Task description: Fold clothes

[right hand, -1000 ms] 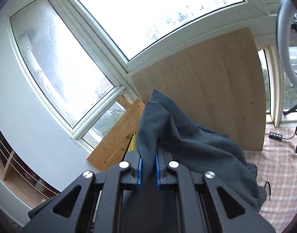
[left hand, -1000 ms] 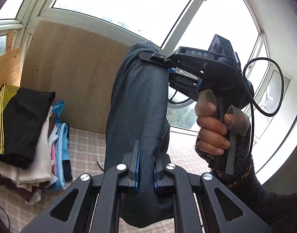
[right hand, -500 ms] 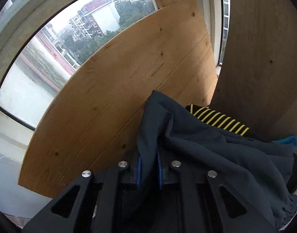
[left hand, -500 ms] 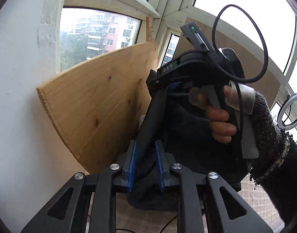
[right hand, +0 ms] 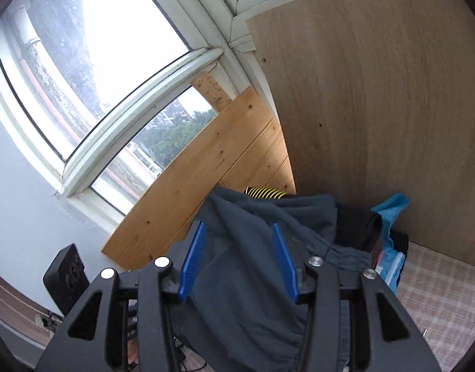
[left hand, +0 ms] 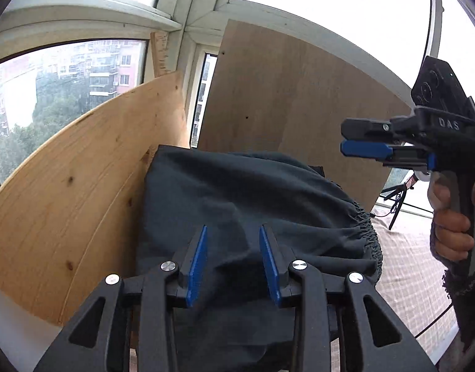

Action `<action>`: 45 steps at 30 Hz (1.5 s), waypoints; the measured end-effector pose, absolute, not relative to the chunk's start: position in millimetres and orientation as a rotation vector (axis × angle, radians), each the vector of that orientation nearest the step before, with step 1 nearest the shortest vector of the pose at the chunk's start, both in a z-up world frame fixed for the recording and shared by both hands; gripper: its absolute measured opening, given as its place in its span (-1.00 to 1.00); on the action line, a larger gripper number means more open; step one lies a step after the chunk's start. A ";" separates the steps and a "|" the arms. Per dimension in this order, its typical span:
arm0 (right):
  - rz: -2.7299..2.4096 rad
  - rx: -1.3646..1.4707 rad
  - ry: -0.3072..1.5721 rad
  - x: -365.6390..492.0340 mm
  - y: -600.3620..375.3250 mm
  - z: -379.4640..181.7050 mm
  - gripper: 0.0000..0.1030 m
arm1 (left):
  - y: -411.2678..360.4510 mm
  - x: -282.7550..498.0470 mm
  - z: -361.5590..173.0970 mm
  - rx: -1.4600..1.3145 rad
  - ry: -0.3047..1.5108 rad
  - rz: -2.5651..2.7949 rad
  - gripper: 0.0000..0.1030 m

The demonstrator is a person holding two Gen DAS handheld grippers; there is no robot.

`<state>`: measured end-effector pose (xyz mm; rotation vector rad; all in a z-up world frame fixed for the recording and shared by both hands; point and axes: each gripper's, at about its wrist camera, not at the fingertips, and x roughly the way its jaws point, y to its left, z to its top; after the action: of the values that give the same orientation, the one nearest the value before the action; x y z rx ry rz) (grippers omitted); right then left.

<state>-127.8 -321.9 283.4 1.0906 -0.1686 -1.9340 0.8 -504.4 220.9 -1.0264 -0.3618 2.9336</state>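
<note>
A folded dark grey garment (left hand: 253,204) with a gathered elastic waistband lies on top of a pile of clothes in the corner. My left gripper (left hand: 232,238) is open just above its near edge, cloth showing between the blue pads. In the right wrist view the same garment (right hand: 253,263) drapes loosely under my right gripper (right hand: 239,235), which is open. From the left wrist view the right gripper (left hand: 349,138) hangs in the air to the right, clear of the garment.
Under the grey garment are a black piece with yellow stripes (right hand: 263,191) and a blue piece (right hand: 391,207). A pine board (left hand: 82,192) stands on the left and a plywood panel (left hand: 284,99) behind. A checked cloth (right hand: 439,291) covers the surface on the right.
Both grippers carried the held garment onto the pile in the corner, then opened and let it go. The right gripper has pulled away to the right.
</note>
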 end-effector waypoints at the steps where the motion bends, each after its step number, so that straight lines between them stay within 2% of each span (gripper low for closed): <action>1: -1.912 1.112 -0.127 -124.4 -329.3 276.0 -0.14 | -501.9 -4.8 217.5 -1.037 -0.337 2.929 -0.38; 6: -2.061 1.171 0.193 -147.0 -371.1 225.2 -0.19 | -506.4 -12.8 185.3 -1.206 -0.318 2.949 -0.37; 9: -2.051 1.289 0.197 -185.9 -374.8 195.6 -0.22 | -512.0 24.3 189.5 -1.190 -0.348 3.004 -0.37; 14: -1.997 1.171 0.138 -172.1 -356.3 229.1 -0.20 | -507.3 51.9 208.4 -1.087 -0.369 2.996 -0.31; 17: -1.977 1.097 0.134 -143.8 -347.7 247.5 -0.19 | -500.8 43.8 197.2 -1.153 -0.379 2.935 -0.27; 19: -1.976 1.064 0.212 -119.4 -346.4 250.7 -0.19 | -493.8 45.9 186.8 -1.206 -0.390 2.886 -0.28; 22: -2.058 1.051 0.401 -93.2 -337.9 242.3 -0.19 | -475.2 71.2 183.1 -1.239 -0.270 2.880 -0.27; 25: -2.188 1.044 0.468 -81.3 -311.0 238.2 -0.19 | -467.1 102.8 192.2 -1.231 -0.265 2.877 -0.27; 28: -2.256 1.066 0.333 -75.5 -277.0 245.7 -0.19 | -463.5 122.5 207.9 -1.187 -0.306 2.920 -0.15; 30: -2.274 1.061 0.237 -67.3 -259.9 251.1 -0.18 | -463.0 128.2 212.6 -1.169 -0.344 2.936 0.17; 35: -2.322 1.029 0.086 -28.7 -233.4 252.5 -0.11 | -454.7 126.7 211.6 -1.198 -0.409 2.961 0.48; 38: -2.353 1.026 0.045 -4.1 -217.5 246.7 0.05 | -443.9 124.9 208.0 -1.231 -0.411 2.973 0.48; 45: -2.423 1.059 0.105 36.7 -163.8 230.3 0.09 | -405.8 150.0 207.8 -1.288 -0.419 3.082 0.49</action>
<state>36.7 -163.8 230.3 1.0586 0.1051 -2.4235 150.0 -405.8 207.8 -1.2880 -0.4193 3.0820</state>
